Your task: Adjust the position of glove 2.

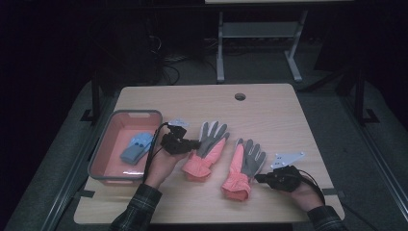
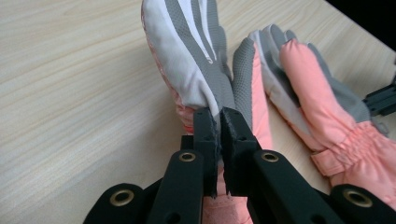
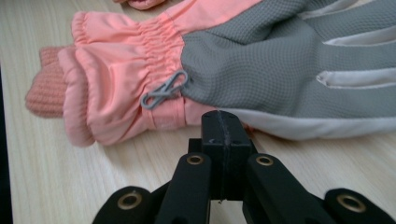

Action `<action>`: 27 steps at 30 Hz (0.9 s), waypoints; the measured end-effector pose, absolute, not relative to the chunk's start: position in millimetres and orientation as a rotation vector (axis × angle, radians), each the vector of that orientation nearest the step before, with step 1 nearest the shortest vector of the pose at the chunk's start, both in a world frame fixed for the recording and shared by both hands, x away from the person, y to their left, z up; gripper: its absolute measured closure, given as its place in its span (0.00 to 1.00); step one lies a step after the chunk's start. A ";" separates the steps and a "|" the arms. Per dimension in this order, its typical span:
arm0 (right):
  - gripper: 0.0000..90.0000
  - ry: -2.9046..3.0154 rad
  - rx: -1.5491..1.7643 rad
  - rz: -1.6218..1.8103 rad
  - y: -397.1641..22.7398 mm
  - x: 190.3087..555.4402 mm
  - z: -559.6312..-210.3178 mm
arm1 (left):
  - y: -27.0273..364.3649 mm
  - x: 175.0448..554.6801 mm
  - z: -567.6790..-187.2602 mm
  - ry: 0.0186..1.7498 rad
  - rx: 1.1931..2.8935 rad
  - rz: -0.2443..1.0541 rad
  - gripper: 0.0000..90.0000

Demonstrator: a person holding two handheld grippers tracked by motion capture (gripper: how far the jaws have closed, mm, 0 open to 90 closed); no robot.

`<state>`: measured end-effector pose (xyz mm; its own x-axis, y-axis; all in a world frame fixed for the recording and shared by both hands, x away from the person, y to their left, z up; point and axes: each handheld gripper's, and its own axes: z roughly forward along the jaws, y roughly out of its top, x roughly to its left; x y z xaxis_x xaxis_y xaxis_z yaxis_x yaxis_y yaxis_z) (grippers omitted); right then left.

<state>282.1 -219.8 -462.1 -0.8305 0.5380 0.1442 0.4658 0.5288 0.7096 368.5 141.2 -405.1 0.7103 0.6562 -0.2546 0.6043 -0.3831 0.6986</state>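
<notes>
On table, both grippers pinching gloves

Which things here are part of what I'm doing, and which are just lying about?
In hand:
left glove, pinched by the left gripper
right glove, with the shut right gripper at its edge

Lying about:
grey-rimmed red bin
blue item inside the bin

blue item (image 1: 136,147) in pink bin (image 1: 111,126)
</notes>
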 end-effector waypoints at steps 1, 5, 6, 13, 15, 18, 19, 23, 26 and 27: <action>1.00 2.662 0.876 1.196 -218.1 282.9 -462.2 | 141.1 367.9 -404.0 0.957 2.092 0.079 0.95; 1.00 2.666 0.862 1.211 -210.3 285.9 -461.7 | 141.5 366.1 -400.7 0.956 2.071 0.053 0.95; 1.00 2.668 0.857 1.211 -207.7 286.5 -461.7 | 141.7 365.8 -399.9 0.958 2.069 0.049 0.95; 1.00 2.673 0.834 1.206 -195.2 290.7 -461.4 | 137.8 370.1 -399.9 0.965 2.087 0.054 0.95; 1.00 2.663 0.851 1.208 -193.7 291.2 -460.3 | 133.8 373.0 -400.4 0.956 2.105 0.048 0.95; 1.00 2.657 0.852 1.212 -193.9 293.0 -460.1 | 126.5 377.2 -398.0 0.954 2.119 0.056 0.95; 1.00 2.655 0.853 1.213 -193.8 293.5 -460.2 | 122.9 379.5 -396.5 0.952 2.126 0.052 0.95; 1.00 2.653 0.852 1.212 -194.0 294.6 -460.7 | 112.8 385.0 -392.7 0.941 2.147 0.040 0.95; 1.00 2.651 0.850 1.213 -193.6 295.2 -461.2 | 108.0 385.0 -391.6 0.926 2.139 0.016 0.95; 1.00 2.653 0.849 1.211 -193.2 295.6 -461.3 | 107.0 384.6 -391.2 0.917 2.144 0.025 0.95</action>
